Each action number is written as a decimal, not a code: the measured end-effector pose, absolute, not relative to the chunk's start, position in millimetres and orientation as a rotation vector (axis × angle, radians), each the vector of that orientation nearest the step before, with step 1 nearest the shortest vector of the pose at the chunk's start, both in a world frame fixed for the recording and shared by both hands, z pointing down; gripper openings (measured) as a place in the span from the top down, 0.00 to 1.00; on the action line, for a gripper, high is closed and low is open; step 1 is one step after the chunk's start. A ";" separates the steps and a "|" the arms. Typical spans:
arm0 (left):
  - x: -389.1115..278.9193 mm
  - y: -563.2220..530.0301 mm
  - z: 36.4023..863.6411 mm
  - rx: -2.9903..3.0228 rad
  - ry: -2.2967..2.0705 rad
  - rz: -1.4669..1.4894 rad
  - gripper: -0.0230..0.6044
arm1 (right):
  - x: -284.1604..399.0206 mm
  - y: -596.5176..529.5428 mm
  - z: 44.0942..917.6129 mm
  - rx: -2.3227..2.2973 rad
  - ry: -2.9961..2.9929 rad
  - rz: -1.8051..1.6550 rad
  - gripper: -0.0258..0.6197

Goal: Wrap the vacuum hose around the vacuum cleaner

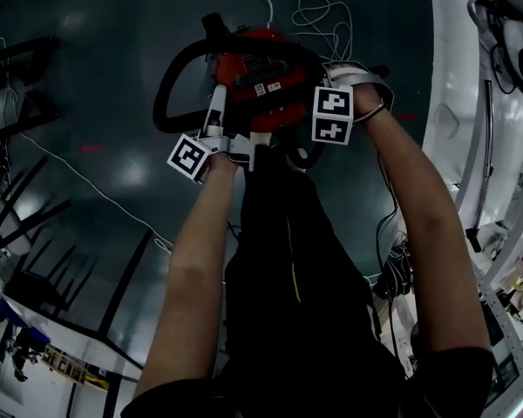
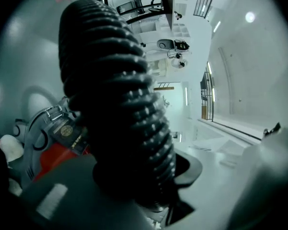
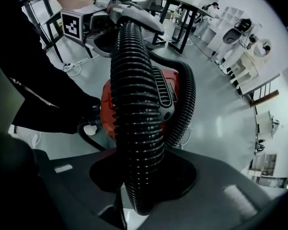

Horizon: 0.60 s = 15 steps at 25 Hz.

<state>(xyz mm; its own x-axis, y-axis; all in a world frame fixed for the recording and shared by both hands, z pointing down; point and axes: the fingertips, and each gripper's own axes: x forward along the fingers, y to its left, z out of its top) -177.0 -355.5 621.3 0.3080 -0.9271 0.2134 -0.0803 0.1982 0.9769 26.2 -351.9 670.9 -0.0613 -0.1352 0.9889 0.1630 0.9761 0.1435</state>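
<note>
The red vacuum cleaner (image 1: 263, 84) stands on the dark floor in front of my feet. Its black ribbed hose (image 1: 169, 84) loops out to the left of the body and comes back across the top. My left gripper (image 1: 218, 124) is shut on the hose at the body's near left side; the hose (image 2: 116, 104) fills the left gripper view, with the red body (image 2: 55, 155) behind it. My right gripper (image 1: 324, 75) is shut on the hose at the right side. In the right gripper view the hose (image 3: 134, 114) runs from its jaws up to the left gripper (image 3: 116, 14), over the vacuum cleaner (image 3: 165, 94).
A white cable (image 1: 307, 9) lies coiled on the floor beyond the vacuum. Black table legs (image 1: 19, 77) stand at the left and a white bench (image 1: 453, 85) runs along the right. My dark trouser legs (image 1: 283, 233) are just behind the vacuum. Black tables (image 3: 182, 14) stand farther off.
</note>
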 end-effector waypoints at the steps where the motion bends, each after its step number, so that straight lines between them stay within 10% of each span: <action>1: -175.9 -354.6 624.3 1.220 -1.094 -0.793 0.72 | 26.8 -352.8 673.9 -0.025 -1.604 -0.247 0.74; 15: -145.2 -323.8 652.9 1.266 -0.855 -0.607 0.51 | 23.9 -362.5 700.2 -0.041 -1.514 -0.298 0.74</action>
